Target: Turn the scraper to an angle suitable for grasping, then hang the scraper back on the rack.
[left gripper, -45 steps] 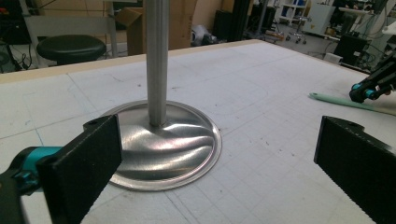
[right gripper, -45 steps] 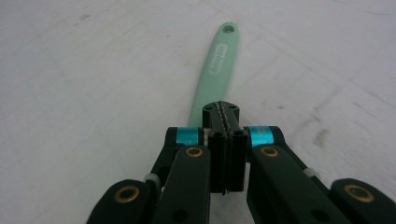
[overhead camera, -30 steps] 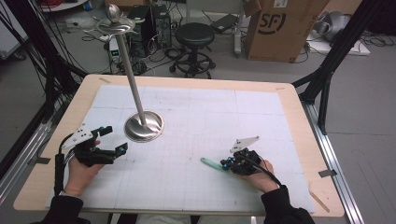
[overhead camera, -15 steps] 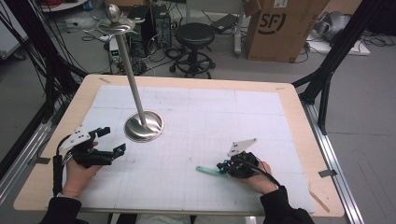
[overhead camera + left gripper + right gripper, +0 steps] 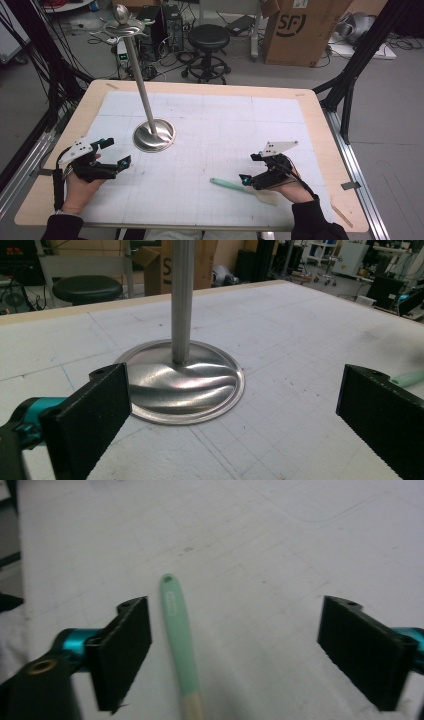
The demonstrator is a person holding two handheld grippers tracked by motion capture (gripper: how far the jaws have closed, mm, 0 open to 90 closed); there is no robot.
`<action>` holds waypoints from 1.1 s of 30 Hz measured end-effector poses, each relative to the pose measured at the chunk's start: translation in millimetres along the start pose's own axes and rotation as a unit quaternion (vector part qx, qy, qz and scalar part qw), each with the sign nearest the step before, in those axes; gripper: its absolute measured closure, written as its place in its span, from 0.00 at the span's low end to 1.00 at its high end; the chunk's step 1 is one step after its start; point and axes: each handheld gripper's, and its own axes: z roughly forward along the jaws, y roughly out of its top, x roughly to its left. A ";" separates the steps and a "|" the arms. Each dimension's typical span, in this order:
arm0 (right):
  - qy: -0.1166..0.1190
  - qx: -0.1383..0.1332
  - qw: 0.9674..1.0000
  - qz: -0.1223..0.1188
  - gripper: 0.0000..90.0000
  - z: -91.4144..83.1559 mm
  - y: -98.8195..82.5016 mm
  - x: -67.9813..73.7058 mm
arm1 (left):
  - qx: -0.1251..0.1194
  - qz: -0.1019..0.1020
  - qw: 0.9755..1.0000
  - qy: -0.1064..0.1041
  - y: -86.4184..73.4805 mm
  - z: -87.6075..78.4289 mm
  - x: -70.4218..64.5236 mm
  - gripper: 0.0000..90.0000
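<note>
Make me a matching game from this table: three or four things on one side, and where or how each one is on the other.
1. spatula
2. metal stand
3. right gripper
4. cardboard box

a. on the floor beyond the table
b. lying flat on the white mat
c. upright, left of middle
d. jaws wide open

Pairs: 1-b, 2-c, 3-d, 4-a

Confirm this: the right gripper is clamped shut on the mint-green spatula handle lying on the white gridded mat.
Not clamped. The right gripper stands wide open, its jaws having just opened, and the mint-green spatula handle lies loose between them on the white gridded mat, touching neither pad. The right gripper view shows it.
</note>
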 end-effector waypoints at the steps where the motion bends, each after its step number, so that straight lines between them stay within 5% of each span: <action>1: -0.002 -0.004 1.000 0.007 0.01 0.1 -0.5 -1.8 | -0.002 -0.002 1.000 0.001 -0.2 -0.6 0.0 0.02; 7: -0.001 0.005 1.000 -0.010 0.00 1.5 -2.0 -4.4 | 0.001 0.000 1.000 0.004 -1.2 -4.1 -0.7 0.02; 18: 0.039 0.097 0.993 -0.055 0.05 14.1 6.1 3.3 | -0.004 0.002 1.000 0.002 0.0 -4.8 -2.2 0.02; 22: 0.045 0.133 0.987 -0.075 0.08 17.3 8.8 3.9 | -0.001 0.003 1.000 0.000 -0.1 -2.7 -2.8 0.02; 24: 0.041 0.145 0.985 -0.088 0.21 17.7 10.8 5.4 | 0.000 0.002 1.000 -0.001 -0.5 -1.8 -3.2 0.02; 26: 0.045 0.155 0.982 -0.097 0.22 18.7 13.0 7.1 | 0.001 0.002 1.000 -0.001 -0.6 -1.6 -3.0 0.02; 33: 0.053 0.243 0.960 -0.130 0.34 29.9 20.1 13.9 | -0.006 -0.001 1.000 -0.002 0.6 1.9 -3.7 0.02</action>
